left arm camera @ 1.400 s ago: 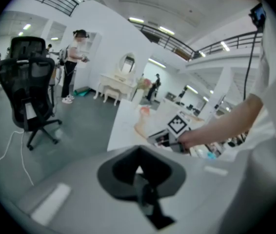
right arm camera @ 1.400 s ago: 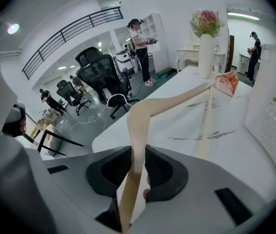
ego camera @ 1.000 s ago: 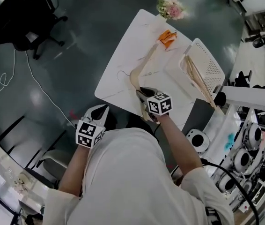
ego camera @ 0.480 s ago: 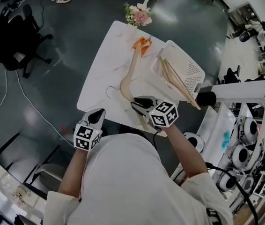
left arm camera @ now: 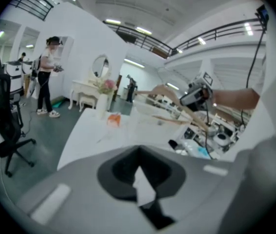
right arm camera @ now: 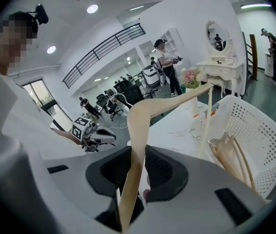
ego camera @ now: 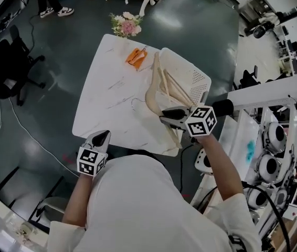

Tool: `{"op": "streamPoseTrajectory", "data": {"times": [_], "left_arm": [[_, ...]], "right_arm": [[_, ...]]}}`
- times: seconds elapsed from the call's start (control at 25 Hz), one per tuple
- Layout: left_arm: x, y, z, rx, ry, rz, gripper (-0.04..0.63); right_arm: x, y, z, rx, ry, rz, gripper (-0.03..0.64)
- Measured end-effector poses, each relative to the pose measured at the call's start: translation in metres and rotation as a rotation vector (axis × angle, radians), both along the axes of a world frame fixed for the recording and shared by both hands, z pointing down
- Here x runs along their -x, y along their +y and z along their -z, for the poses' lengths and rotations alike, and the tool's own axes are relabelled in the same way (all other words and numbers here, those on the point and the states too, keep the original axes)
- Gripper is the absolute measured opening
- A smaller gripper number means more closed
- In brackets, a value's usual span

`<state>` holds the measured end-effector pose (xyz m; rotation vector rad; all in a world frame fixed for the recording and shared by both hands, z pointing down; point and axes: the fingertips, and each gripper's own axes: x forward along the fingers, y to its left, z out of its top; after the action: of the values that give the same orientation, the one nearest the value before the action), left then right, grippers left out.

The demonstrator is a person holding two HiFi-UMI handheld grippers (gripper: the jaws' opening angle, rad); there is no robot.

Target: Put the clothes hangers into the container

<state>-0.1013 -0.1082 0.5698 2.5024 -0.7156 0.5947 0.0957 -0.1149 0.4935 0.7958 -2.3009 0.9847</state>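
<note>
One white bench (ego camera: 104,88) is carrying everything, and the white perforated container (ego camera: 197,79) is sitting along its right edge, toward the far right corner. Several wooden hangers (ego camera: 179,91) are already lying inside it. I am gripping another wooden hanger (ego camera: 150,92) in my right claw (ego camera: 172,115). Its pads are pinching one arm near its end, so the rest is reaching out above the bench, just beside the container's left wall. To do this well, I judge I should be bringing the long free end over the rim first. Then I should be turning it to run the same way as the hangers inside and lowering it before letting go, so its wire hook (ego camera: 136,104) isn't snagging the wall holes. My left claw (ego camera: 99,139) is hanging closed and empty off the bench's near left corner, well apart. A small orange thing (ego camera: 136,57) is lying by the far edge.
</note>
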Motion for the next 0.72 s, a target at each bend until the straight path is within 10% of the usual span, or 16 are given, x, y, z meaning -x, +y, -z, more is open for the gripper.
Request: {"op": "streamPoseTrajectory", "data": {"times": [0.72], "left_arm": [[-0.038, 0.029, -0.010, 0.031, -0.044, 0.050, -0.001]], "right_arm": [[-0.148, -0.026, -0.064, 0.402, 0.090, 0.085, 0.084]]}}
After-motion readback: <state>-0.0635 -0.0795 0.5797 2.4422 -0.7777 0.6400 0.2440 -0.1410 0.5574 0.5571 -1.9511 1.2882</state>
